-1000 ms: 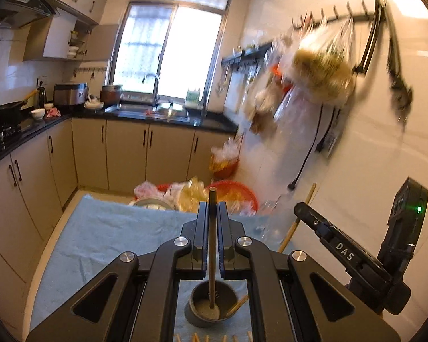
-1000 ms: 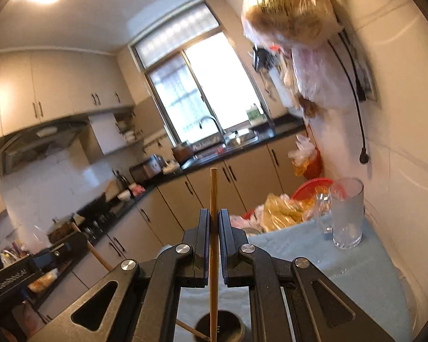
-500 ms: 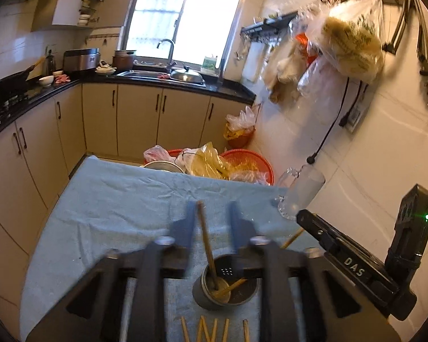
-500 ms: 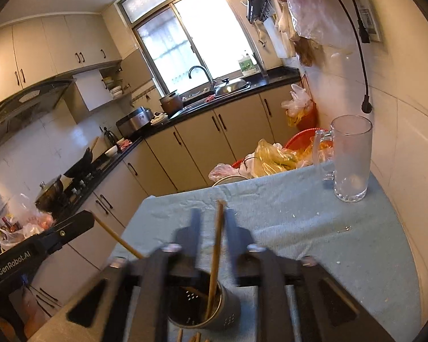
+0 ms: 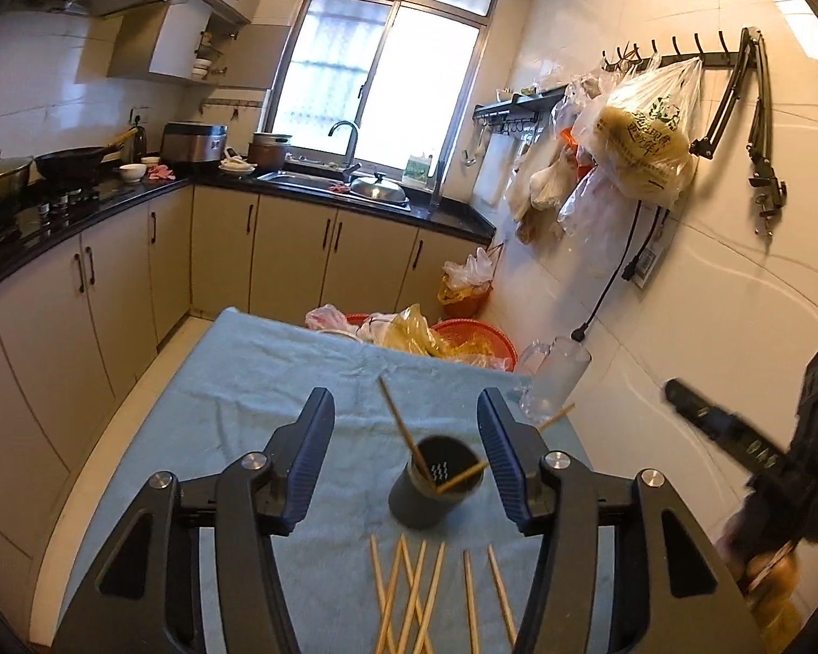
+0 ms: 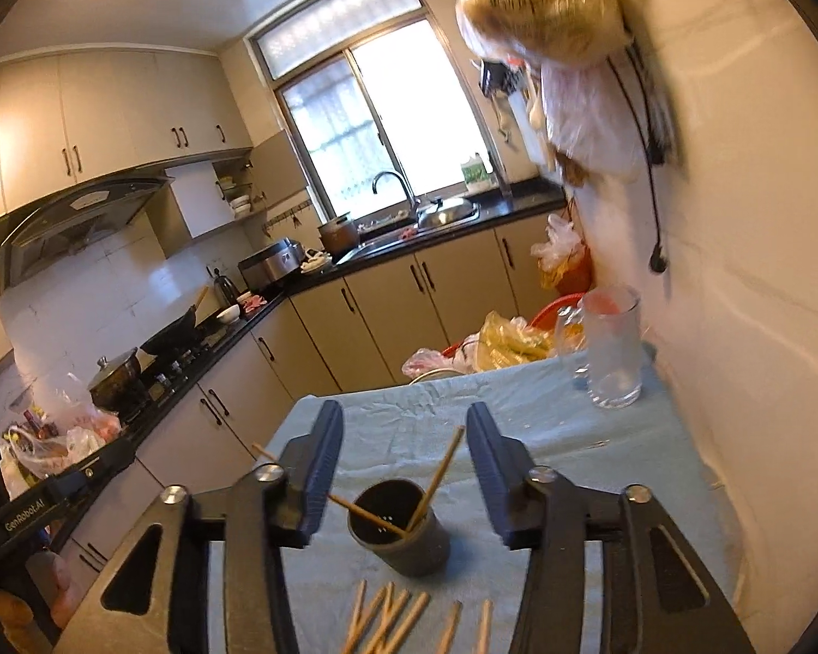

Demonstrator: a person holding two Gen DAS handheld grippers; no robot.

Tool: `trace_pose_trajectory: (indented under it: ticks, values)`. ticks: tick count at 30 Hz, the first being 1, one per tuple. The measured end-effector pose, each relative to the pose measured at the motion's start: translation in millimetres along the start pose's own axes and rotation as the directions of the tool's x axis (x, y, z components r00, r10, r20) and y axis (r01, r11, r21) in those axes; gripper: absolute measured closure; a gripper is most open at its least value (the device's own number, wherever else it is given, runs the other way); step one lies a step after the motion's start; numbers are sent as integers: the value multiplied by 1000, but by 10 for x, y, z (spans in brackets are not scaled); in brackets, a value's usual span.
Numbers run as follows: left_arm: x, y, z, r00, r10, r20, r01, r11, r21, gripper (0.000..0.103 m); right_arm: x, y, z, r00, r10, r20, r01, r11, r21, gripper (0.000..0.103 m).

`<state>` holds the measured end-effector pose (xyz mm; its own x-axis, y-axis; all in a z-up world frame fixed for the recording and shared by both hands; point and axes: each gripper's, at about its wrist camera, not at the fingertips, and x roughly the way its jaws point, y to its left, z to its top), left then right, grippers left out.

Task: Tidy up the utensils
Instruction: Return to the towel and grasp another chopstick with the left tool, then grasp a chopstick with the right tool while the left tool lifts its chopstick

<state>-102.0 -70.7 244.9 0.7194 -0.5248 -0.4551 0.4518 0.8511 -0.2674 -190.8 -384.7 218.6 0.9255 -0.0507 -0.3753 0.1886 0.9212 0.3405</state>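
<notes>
A dark round utensil holder [image 5: 433, 482] stands on the blue cloth and holds two wooden chopsticks [image 5: 401, 433] that lean apart. It also shows in the right wrist view [image 6: 401, 528]. My left gripper [image 5: 406, 458] is open and empty, its fingers either side of and above the holder. My right gripper [image 6: 403, 471] is open and empty above the same holder. Several loose chopsticks [image 5: 425, 594] lie on the cloth in front of the holder, also in the right wrist view [image 6: 409, 621]. The right gripper's body [image 5: 758, 452] shows at the right of the left wrist view.
A clear glass mug [image 6: 611, 351] stands at the table's far right by the tiled wall. Plastic bags and a red basket [image 5: 463, 338] sit beyond the table's far edge. Cabinets and a counter [image 5: 109, 250] run along the left.
Both grippers opened and let go of a chopstick each; the two chopsticks now stand in the holder. Both grippers pulled back and up.
</notes>
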Motion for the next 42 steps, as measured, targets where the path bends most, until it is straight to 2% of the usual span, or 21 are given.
trace_pose_trajectory:
  ticks: [4, 6, 8, 10, 11, 13, 15, 17, 21, 25, 27, 28, 30, 32, 36, 38, 42]
  values:
    - [-48, 112, -261, 999, 12, -43, -13, 1000, -14, 47, -277, -54, -84, 999, -41, -33, 39, 998, -49, 41]
    - [46, 206, -469, 995, 11, -101, -15, 999, -35, 47, -347, -124, -176, 995, -63, -71, 58, 996, -67, 38]
    - [189, 265, -675, 986, 15, -163, -21, 999, -40, 47, -342, -226, -332, 985, -90, -144, 78, 993, -89, 36]
    - [343, 323, -880, 973, 21, -228, -30, 999, -37, 47, -259, -366, -581, 962, -120, -246, 97, 990, -102, 36]
    - [423, 344, -967, 965, 22, -260, -32, 999, -34, 47, -192, -445, -741, 943, -135, -304, 108, 989, -104, 36]
    - [617, 396, -1198, 941, 24, -337, -34, 999, -24, 48, -66, -589, -1034, 908, -155, -389, 124, 987, -104, 37]
    - [819, 403, -1398, 914, 28, -406, -32, 999, -4, 52, 75, -750, -1325, 873, -157, -462, 135, 988, -80, 45]
    - [988, 345, -1568, 888, 33, -459, -18, 999, 37, 59, 197, -904, -1539, 849, -125, -514, 131, 991, -23, 51]
    - [1164, 228, -1804, 853, 47, -520, 22, 992, 125, 65, 386, -1017, -1791, 828, -108, -549, 133, 991, 6, 52]
    - [1266, 161, -1923, 833, 59, -550, 49, 983, 179, 81, 499, -1037, -1914, 819, -111, -563, 135, 991, 1, 52]
    - [1297, 148, -1965, 826, 60, -560, 62, 978, 197, 96, 560, -1025, -1930, 815, -119, -567, 140, 990, -7, 52]
    - [1311, 153, -1984, 823, 67, -564, 59, 978, 201, 96, 579, -975, -1937, 814, -126, -567, 145, 989, -13, 52]
    - [1322, 192, -1976, 830, 73, -553, 43, 980, 193, 96, 624, -961, -1960, 810, -143, -568, 156, 987, -27, 55]
    - [1323, 270, -1952, 830, 76, -552, 21, 986, 167, 97, 649, -981, -1996, 803, -155, -575, 168, 985, -31, 67]
    - [1240, 470, -1912, 828, 107, -550, -49, 992, 119, 97, 645, -1033, -1980, 801, -170, -574, 180, 983, -40, 80]
    - [1202, 536, -1902, 817, 120, -564, -77, 992, 100, 97, 652, -1064, -1978, 799, -169, -578, 184, 982, -33, 84]
    - [1148, 566, -1862, 772, 124, -623, -85, 992, 93, 96, 658, -1109, -1961, 790, -165, -591, 192, 981, -19, 84]
